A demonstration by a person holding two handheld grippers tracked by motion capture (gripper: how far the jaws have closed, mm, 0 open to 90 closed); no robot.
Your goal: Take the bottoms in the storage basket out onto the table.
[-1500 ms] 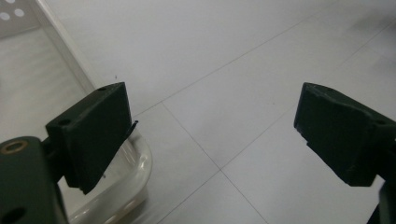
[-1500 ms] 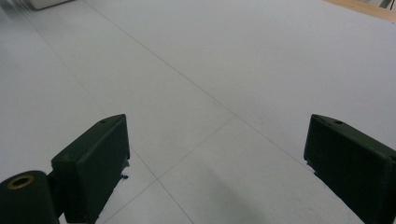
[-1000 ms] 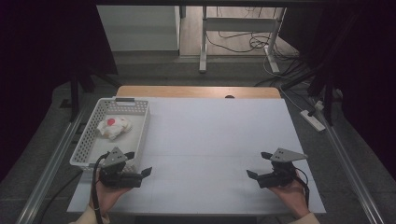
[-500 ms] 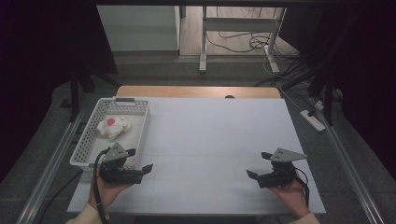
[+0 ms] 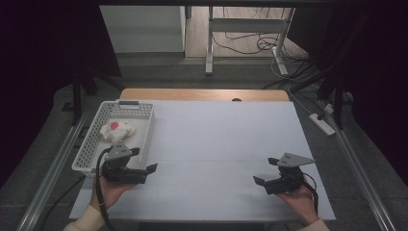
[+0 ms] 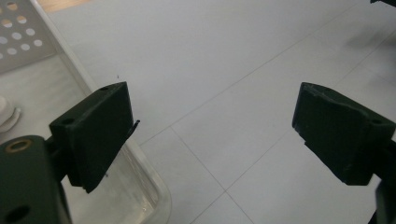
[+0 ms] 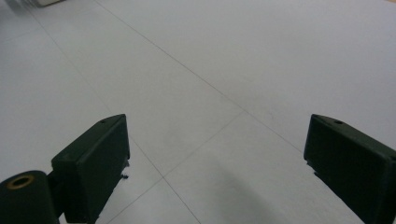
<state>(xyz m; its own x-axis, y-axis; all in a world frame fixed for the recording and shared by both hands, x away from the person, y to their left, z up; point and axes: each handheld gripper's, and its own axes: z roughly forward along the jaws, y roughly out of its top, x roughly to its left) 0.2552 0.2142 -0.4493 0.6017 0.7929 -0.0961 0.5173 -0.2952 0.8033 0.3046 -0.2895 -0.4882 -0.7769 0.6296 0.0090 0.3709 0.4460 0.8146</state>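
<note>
both grippers, left [image 5: 144,172] and right [image 5: 263,183], rest low near the table's [image 5: 226,139] front edge, jaws spread and empty, apparently ready; the basket [image 5: 144,126] holds a white bundle [image 5: 117,130].

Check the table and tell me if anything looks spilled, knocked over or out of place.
Nothing stands out. The white basket sits flat at the table's left edge with a crumpled white item bearing a red spot inside it. The left claw and right claw are both open and hold nothing.
</note>
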